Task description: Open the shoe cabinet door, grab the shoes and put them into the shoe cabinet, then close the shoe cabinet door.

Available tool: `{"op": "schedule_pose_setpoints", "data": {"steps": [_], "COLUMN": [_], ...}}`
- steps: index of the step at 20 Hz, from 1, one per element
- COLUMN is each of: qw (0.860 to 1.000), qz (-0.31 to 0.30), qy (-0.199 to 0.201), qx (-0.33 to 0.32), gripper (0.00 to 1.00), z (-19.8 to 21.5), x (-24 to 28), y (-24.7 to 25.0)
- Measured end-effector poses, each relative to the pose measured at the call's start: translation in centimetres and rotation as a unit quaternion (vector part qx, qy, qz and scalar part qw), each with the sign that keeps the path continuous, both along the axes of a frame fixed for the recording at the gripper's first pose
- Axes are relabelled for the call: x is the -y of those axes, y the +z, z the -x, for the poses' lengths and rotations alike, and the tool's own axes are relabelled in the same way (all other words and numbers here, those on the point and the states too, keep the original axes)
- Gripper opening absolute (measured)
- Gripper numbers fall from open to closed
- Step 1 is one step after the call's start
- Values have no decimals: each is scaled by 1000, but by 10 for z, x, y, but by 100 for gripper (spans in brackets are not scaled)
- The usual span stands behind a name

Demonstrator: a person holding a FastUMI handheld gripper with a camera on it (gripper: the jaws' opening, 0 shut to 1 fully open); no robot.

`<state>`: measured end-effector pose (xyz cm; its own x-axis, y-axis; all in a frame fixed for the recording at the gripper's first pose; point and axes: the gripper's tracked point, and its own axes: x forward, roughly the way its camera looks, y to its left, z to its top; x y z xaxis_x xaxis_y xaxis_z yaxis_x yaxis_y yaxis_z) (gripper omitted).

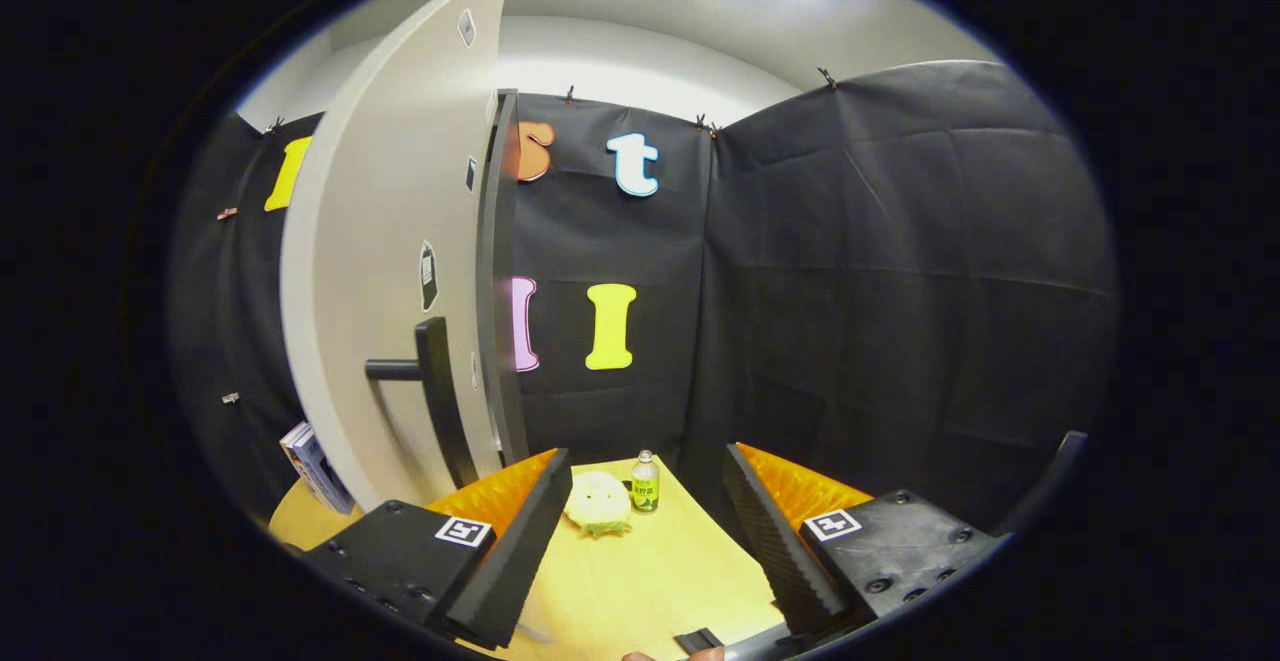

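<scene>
Tabletop (690, 561): one bottle (645, 482), perhaps one slipper (598, 503); jaws empty.

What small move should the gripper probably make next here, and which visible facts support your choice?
Probably swing toward the shoes. The cabinet door already stands open beside the gripper, with its dark handle free. The fingers are spread apart and hold nothing. Only a pale plush toy and a bottle sit ahead on the table.

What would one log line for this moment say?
door: open, handle free | hand-held gripper: open, holding nothing | beyond fingers on table: plush toy, bottle
</scene>
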<state>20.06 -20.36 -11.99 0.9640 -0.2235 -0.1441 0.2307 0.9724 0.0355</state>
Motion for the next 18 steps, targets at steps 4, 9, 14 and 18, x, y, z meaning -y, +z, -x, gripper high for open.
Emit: {"op": "schedule_pose_setpoints", "data": {"steps": [4,9,14,18], "qw": [1000,1000,999,999], "qz": [-7,-28,-32,-33], "qy": [-4,9,32,37], "qx": [3,3,7,15], "gripper": [96,97,98,98], "z": [-7,-10,-9,-10], "x": [0,-21,-46,-62], "y": [-1,-3,-1,0]}}
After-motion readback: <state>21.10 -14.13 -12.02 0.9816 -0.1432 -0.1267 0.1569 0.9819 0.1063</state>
